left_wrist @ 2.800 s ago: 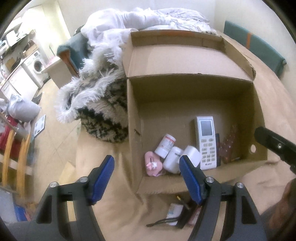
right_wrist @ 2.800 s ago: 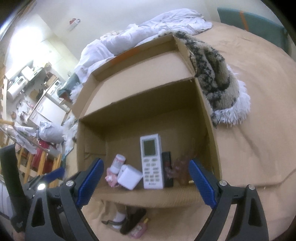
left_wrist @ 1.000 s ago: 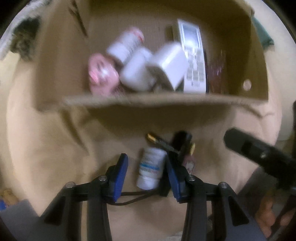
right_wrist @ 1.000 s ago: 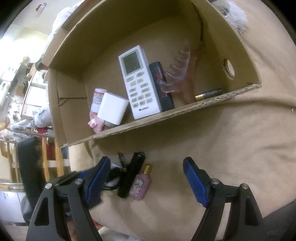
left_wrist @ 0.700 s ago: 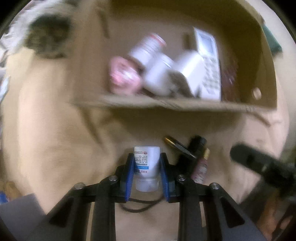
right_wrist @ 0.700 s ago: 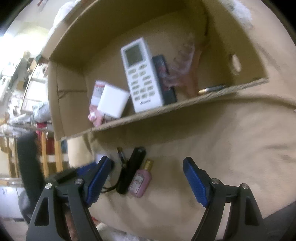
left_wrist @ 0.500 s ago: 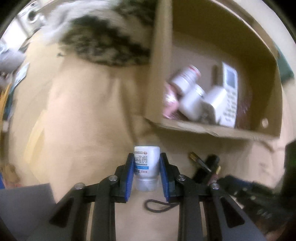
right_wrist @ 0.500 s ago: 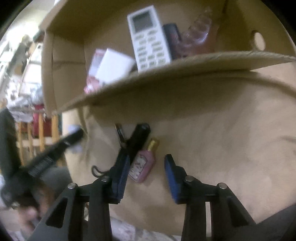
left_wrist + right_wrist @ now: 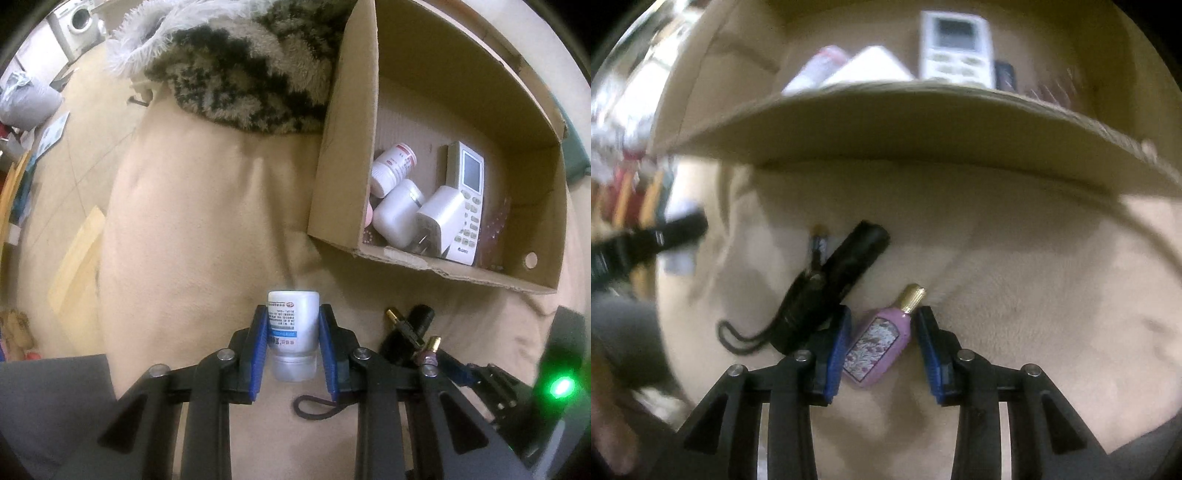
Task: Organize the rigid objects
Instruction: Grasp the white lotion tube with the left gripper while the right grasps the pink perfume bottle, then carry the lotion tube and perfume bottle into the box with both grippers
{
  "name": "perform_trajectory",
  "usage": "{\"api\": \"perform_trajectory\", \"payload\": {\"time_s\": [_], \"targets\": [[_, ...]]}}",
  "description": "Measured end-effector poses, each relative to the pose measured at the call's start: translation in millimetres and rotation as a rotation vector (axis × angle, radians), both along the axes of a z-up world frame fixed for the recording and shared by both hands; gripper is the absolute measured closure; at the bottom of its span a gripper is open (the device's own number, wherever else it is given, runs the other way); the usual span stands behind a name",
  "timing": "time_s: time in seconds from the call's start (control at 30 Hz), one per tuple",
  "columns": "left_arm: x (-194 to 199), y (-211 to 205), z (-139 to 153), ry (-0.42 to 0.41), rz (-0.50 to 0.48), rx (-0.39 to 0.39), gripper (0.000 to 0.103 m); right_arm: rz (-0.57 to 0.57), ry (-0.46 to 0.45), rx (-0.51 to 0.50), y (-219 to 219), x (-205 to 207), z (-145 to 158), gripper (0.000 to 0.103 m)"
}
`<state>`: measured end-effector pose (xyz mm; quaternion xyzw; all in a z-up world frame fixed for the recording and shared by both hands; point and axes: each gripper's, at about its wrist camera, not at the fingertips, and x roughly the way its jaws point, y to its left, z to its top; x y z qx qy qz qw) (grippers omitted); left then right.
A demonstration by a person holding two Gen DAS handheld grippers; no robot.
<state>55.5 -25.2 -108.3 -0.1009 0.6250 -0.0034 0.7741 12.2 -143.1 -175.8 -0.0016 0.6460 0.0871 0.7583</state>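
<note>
My left gripper (image 9: 293, 332) is shut on a white pill bottle (image 9: 293, 328) with a blue label and holds it above the tan bedcover. The open cardboard box (image 9: 347, 155) stands ahead to the right, holding a white remote (image 9: 466, 206), a white charger (image 9: 437, 221) and two more bottles. My right gripper (image 9: 884, 339) is low on the cover, its blue pads either side of a pink perfume bottle (image 9: 881, 339) with a gold cap; a gap shows on the right side. A black folded umbrella (image 9: 831, 284) and a dark pen (image 9: 817, 243) lie just left of it.
A furry black-and-cream blanket (image 9: 236, 62) lies left of the box. The floor (image 9: 48, 155) drops off beyond the bed's left edge. The box's front wall (image 9: 923, 125) rises close ahead of my right gripper. The umbrella's cord (image 9: 317, 406) loops under my left gripper.
My left gripper closed on the white pill bottle and lifted it away to the left. My right gripper came down and narrowed around the pink perfume bottle.
</note>
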Motion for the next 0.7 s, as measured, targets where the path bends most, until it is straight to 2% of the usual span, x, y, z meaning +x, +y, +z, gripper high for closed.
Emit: {"api": "perform_trajectory", "payload": {"time_s": [0.1,0.3,0.47,0.53,0.7], "targets": [[0,-3,4,-0.011,-0.011,-0.004,0.079,0.036,-0.048,-0.055,9,-7,2,0.074],[-2,-2,5,-0.023,-0.018,0.03,0.079,-0.056,-0.082,0.013,-14,-12,17,0.078],[-10,2,13,-0.059,-0.002,0.038,0.079,-0.147,-0.149,0.086,-38,-12,45,0.078],[-16,5,19,-0.082,0.009,0.042,0.079,-0.172,-0.217,0.104,-46,-16,61,0.078],[-27,11,37,-0.156,0.033,0.078,0.079,-0.15,-0.362,0.137,-56,-10,96,0.078]]}}
